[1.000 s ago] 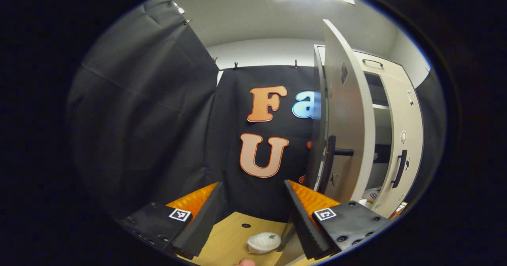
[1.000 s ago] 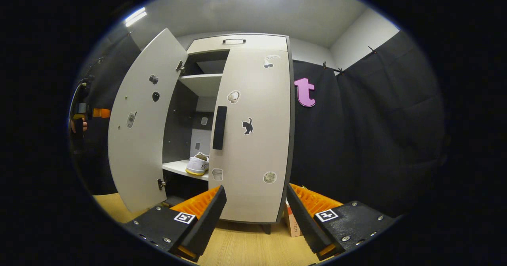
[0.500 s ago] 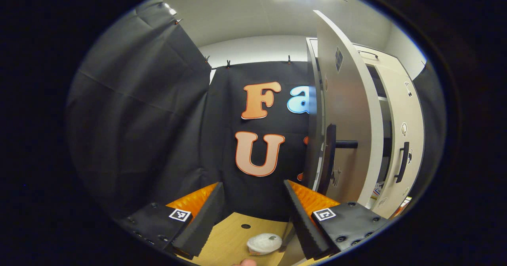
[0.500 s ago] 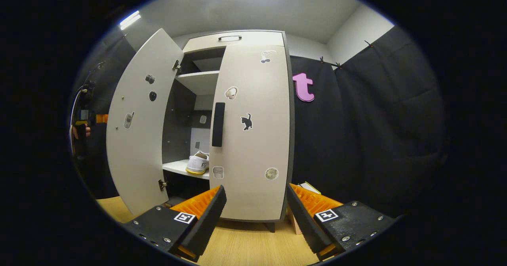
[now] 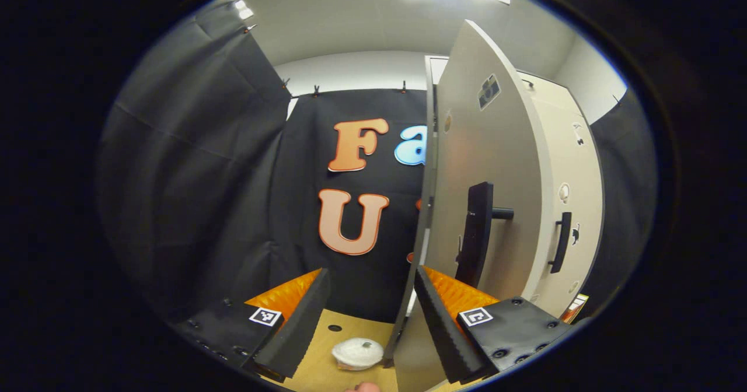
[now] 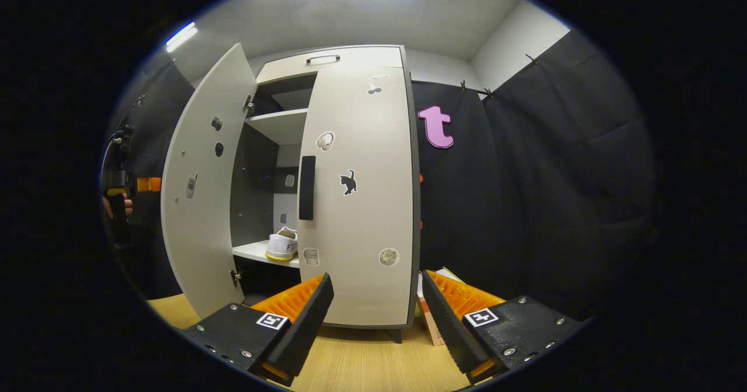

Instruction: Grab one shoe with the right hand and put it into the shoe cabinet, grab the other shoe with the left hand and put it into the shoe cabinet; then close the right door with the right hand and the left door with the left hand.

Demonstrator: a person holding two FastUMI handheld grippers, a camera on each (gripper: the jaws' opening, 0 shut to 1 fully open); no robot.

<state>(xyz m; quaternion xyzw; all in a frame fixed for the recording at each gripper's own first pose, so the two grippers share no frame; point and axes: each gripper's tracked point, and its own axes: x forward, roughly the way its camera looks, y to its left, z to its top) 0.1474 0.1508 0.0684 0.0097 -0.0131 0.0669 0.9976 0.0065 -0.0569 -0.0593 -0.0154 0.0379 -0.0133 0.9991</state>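
Observation:
In the right gripper view the pale shoe cabinet point(image 6: 350, 65) stands ahead, its right door point(image 6: 362, 205) flat against the front. Its left door point(image 6: 198, 193) stands open. One white shoe point(image 6: 282, 245) rests on the shelf in the gap. My right gripper point(image 6: 373, 287) is open and empty, well back from the cabinet. At the far left a hand holds my left gripper point(image 6: 119, 185) behind the open door. In the left gripper view the left door point(image 5: 496, 158) and its black handle point(image 5: 475, 234) are close on the right. My left gripper point(image 5: 369, 281) is open, its right finger point(image 5: 437, 316) by the door's outer face.
A white round lid-like thing point(image 5: 356, 354) lies on the wooden floor point(image 5: 327, 351) under my left gripper. A cardboard box point(image 6: 432, 322) leans by the cabinet's right foot. Black cloth walls close in the left and right sides.
The left door has swung a little toward the cabinet, and my left gripper has come closer to its outer face. My right gripper has drifted right, staying open.

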